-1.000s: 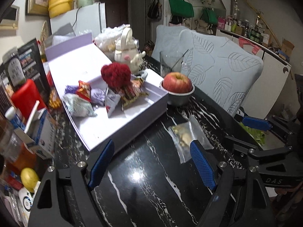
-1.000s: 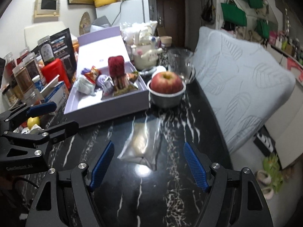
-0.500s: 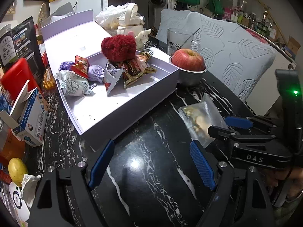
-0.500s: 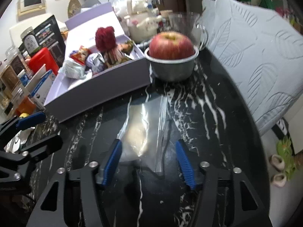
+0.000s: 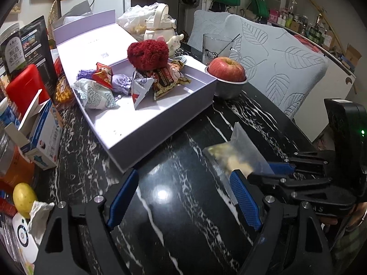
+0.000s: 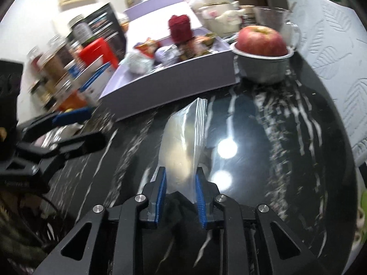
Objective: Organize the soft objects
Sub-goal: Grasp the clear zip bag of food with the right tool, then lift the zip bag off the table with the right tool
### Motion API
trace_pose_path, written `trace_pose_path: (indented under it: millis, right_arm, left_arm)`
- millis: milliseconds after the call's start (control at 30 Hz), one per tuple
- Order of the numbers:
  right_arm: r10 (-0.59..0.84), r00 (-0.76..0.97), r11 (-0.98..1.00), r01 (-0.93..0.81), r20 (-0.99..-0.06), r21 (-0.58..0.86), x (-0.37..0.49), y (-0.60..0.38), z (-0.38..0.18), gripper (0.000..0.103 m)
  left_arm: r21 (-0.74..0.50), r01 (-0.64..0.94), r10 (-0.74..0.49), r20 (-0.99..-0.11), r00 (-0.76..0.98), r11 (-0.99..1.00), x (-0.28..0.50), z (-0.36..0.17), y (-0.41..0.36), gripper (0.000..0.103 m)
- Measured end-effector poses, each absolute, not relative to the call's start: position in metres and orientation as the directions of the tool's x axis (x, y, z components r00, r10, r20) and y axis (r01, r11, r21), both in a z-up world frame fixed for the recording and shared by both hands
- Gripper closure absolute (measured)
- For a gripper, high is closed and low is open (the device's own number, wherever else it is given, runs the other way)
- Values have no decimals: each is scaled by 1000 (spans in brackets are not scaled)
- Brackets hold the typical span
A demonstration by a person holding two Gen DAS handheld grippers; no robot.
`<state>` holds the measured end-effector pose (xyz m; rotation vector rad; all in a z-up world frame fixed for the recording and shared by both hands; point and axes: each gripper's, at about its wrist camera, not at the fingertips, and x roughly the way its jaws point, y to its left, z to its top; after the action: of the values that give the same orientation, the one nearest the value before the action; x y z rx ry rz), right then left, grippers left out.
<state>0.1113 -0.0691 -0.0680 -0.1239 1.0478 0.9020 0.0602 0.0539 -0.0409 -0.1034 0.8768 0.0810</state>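
Right gripper (image 6: 179,184) jaws closing on clear bag (image 6: 183,142); its long axis runs toward lavender box (image 6: 174,84). Left gripper (image 5: 183,197) jaws wide, empty.

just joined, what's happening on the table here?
A person is working with two handheld grippers, sorting soft items into the open lavender box. The right gripper is closing its jaws on a clear zip bag of pale contents that lies on the black marble table; its pads are at the bag's near end. The left gripper hangs open and empty beside it. The box already holds snack packets and a red plush. An apple sits in a metal bowl next to the box.
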Motion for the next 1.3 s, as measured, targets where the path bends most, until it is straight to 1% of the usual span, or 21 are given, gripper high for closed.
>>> trace_pose_path:
  millis: [133,400,467,500,533,567,600,633,667,733,767,833,1000,1100,1133,1267,1300]
  right_arm:
    - [596,150,612,-721,-789,325,96,-66,-68,79]
    - [614,20,486,-797,-789,359,58,-64,-68,79]
    - [607,11,472,-809,-794,350,50,-64,-69,76]
    - [603,20,477,-810,-798,340,49,-64,-68,76]
    - [594,42,491,-810,-803,321,47,-65,-68,69]
    - [586,62,506,-807,-808,305,47,-64,-67,57]
    - [576,93,527,-802,-812,282,47,-65,-66,49]
    - [564,130,552,-794,-815,256,46,-67,-64,34]
    - [556,168,577,-783,-814,233,43,-68,-63,31]
    - [536,218,610,-768,-816,195,39,-68,-64,30]
    - [518,250,632,-757,-818,169,35,-66,-65,26]
    - [492,298,657,-743,-818,125,28,-62,-67,24]
    - [482,362,698,-709,-798,99,10,-51,-74,23]
    - [451,421,733,-677,-787,58,4,-48,-80,23]
    - [449,438,743,-667,-779,53,3,-48,-81,25]
    - [481,441,747,-659,-758,91,2,-56,-78,54]
    - [496,429,740,-664,-755,109,3,-58,-77,56]
  left_arm:
    - [-52,-115,33,-772,634,992,47,-41,53,21]
    - [-45,-113,38,-771,636,993,20,-38,50,21]
    - [-45,-108,34,-771,636,993,15,-37,47,21]
    - [-45,-107,33,-771,636,993,13,-38,46,21]
    - [-45,-105,32,-771,636,993,11,-38,45,21]
    - [-44,-103,32,-770,637,994,10,-38,43,21]
    - [-42,-103,33,-769,638,994,9,-38,42,21]
    - [-42,-103,34,-768,640,994,8,-38,41,21]
    - [-43,-102,33,-766,642,994,7,-38,41,21]
    - [-47,-104,31,-763,646,993,5,-38,41,21]
    - [-51,-105,29,-762,647,993,5,-39,41,21]
    - [-59,-107,24,-761,648,992,3,-40,43,21]
    - [-65,-101,16,-760,649,993,-4,-44,48,21]
    - [-83,-97,-3,-775,631,992,-6,-53,52,21]
    - [-81,-97,-2,-779,628,992,-7,-55,51,21]
    - [-84,-97,-8,-798,602,992,-9,-67,49,21]
    - [-97,-96,-21,-803,596,991,-9,-70,48,21]
